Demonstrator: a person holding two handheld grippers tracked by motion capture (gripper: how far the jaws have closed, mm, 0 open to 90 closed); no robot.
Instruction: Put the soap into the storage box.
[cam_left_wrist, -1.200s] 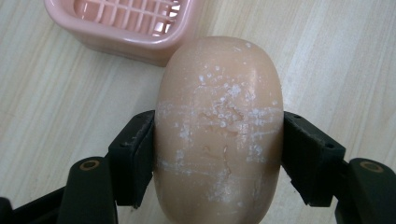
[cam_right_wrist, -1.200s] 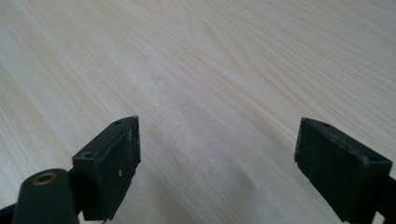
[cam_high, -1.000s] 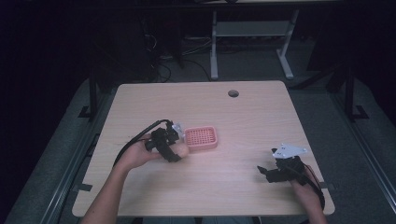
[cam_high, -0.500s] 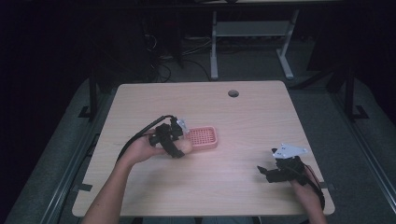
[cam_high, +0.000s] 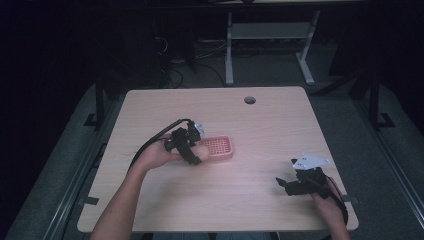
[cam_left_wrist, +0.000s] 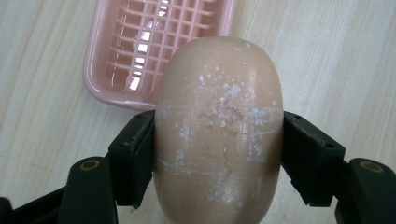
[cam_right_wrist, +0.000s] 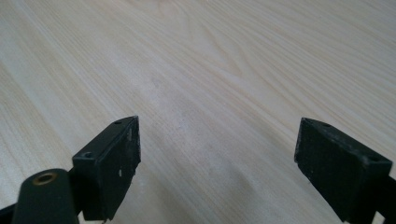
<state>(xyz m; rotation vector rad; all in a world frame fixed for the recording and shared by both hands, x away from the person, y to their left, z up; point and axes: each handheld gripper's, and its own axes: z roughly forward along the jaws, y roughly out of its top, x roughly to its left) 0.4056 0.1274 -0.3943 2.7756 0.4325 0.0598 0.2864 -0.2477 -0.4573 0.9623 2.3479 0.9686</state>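
Observation:
A beige oval bar of soap (cam_left_wrist: 219, 130) with white scuffs sits clamped between the two black jaws of my left gripper (cam_left_wrist: 218, 154). It hangs just above the near edge of a pink slotted soap dish (cam_left_wrist: 140, 51). From above, the left gripper (cam_high: 192, 150) holds the soap (cam_high: 199, 151) at the left end of the dish (cam_high: 217, 146), mid-table. My right gripper (cam_high: 286, 183) rests low at the table's front right, open, with bare wood between its jaws (cam_right_wrist: 217, 158).
The light wooden table (cam_high: 260, 125) has a round cable hole (cam_high: 249, 100) near its far edge. A black cable (cam_high: 150, 145) trails from the left gripper. A white desk frame (cam_high: 270, 35) stands on the dark floor behind.
The left gripper with the soap has edged slightly right toward the pink dish. The right gripper has stayed where it was.

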